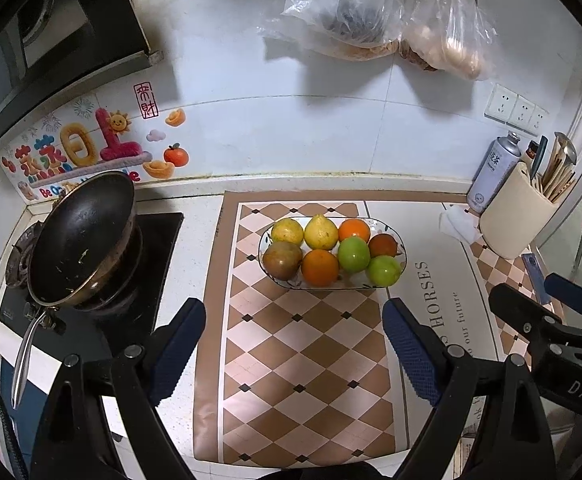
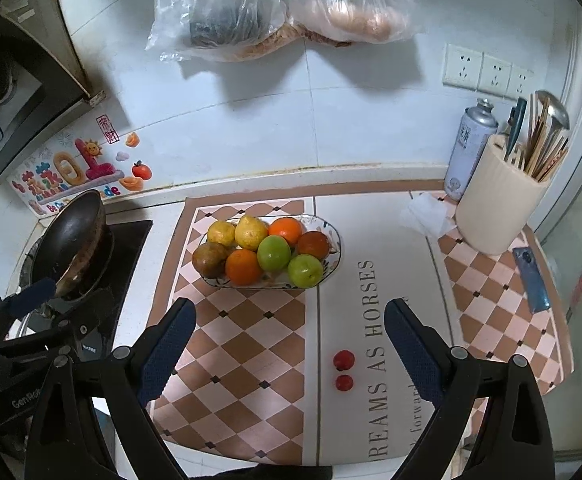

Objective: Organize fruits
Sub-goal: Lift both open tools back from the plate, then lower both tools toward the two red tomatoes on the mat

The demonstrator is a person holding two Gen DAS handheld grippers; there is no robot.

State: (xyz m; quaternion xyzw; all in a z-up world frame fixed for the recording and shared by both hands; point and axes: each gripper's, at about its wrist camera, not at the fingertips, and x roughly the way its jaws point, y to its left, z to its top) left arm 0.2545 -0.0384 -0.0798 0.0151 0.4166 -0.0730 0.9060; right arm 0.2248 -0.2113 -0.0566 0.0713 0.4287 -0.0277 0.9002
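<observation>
An oval plate [image 2: 333, 256] on the checked mat holds eight fruits [image 2: 263, 252], while two small red fruits [image 2: 344, 370] lie nearer on the mat.

Both wrist cameras look steeply down along their own fingers at the worktop [image 1: 195, 248], from above. Both share the fruit plate [image 2: 333, 256] ahead (right view sits further right).

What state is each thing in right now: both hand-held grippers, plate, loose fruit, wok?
Left hand-held gripper: open, empty.
Right hand-held gripper: open, empty.
Plate: on the checked mat, holding eight fruits.
Two small red fruits: loose on the mat, outside the plate, side by side.
Wok: tilted on the burner, empty apart from scraps.
Utensil holder: upright, full.
</observation>
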